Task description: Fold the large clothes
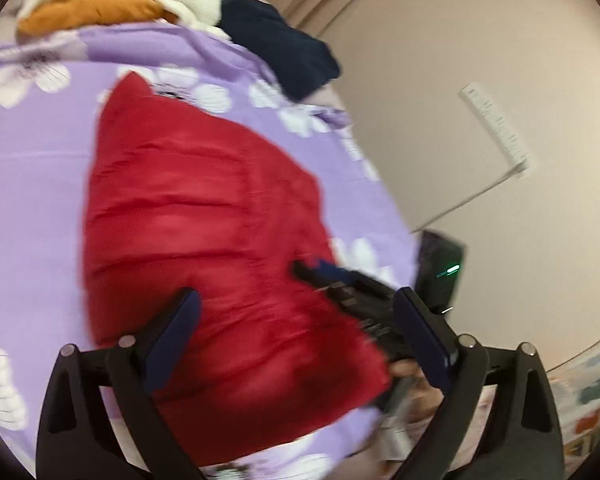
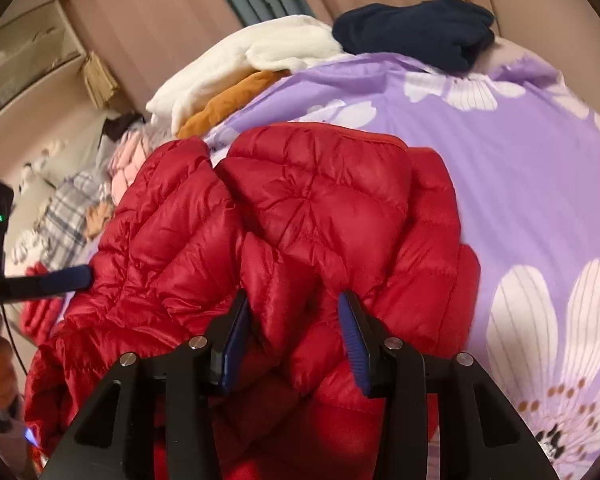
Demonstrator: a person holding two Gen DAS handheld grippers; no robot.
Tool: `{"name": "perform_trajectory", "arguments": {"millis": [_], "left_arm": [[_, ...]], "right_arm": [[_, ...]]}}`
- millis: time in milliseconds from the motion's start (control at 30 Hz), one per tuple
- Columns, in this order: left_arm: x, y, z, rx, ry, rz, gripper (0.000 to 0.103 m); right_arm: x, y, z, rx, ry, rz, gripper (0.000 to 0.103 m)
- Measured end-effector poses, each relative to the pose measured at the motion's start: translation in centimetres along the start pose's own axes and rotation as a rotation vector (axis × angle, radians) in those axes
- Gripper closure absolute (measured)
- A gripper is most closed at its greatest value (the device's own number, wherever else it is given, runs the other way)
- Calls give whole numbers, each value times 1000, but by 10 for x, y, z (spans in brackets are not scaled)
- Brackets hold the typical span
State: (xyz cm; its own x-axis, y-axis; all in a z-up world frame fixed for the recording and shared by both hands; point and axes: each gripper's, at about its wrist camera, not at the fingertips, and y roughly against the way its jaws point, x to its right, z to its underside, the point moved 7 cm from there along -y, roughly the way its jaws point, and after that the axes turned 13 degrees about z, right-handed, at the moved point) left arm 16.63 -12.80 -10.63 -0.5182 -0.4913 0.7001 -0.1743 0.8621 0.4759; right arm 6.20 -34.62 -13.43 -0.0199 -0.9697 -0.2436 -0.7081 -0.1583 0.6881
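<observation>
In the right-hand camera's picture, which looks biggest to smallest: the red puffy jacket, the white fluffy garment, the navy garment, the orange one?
1. red puffy jacket, though it lies nearest the camera
2. white fluffy garment
3. navy garment
4. orange garment, mostly hidden under the white one, so its true size is unsure

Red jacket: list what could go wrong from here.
1. The puffy red jacket lies bunched, and both the left gripper and the right gripper are open, so the slick fabric may spring out of its fold.
2. In the left wrist view the right gripper reaches across between the left one's fingers; the two may collide.
3. The jacket lies near the bed edge and might slide off.
</observation>
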Motion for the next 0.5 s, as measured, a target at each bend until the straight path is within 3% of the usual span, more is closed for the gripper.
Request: {"name": "perform_trajectory", "arguments": {"millis": [100, 233, 300, 400, 500], "left_arm": [[-11, -7, 6, -25, -76, -132, 23], [-13, -19, 14, -62, -221, -263, 24], [-18, -23, 17, -77, -245, -275, 25], [-28, -21, 18, -79, -237, -263, 25], [-34, -24, 22, -90, -237, -267, 25]], "right_arm": [[-5, 7, -2, 18, -4, 5, 60], [-14, 24, -10, 52, 7, 46, 60], [-22, 40, -16, 94, 38, 68, 60], [-41, 67, -18, 159, 94, 26, 60], [-51, 72, -15, 164, 152, 32, 60]]}}
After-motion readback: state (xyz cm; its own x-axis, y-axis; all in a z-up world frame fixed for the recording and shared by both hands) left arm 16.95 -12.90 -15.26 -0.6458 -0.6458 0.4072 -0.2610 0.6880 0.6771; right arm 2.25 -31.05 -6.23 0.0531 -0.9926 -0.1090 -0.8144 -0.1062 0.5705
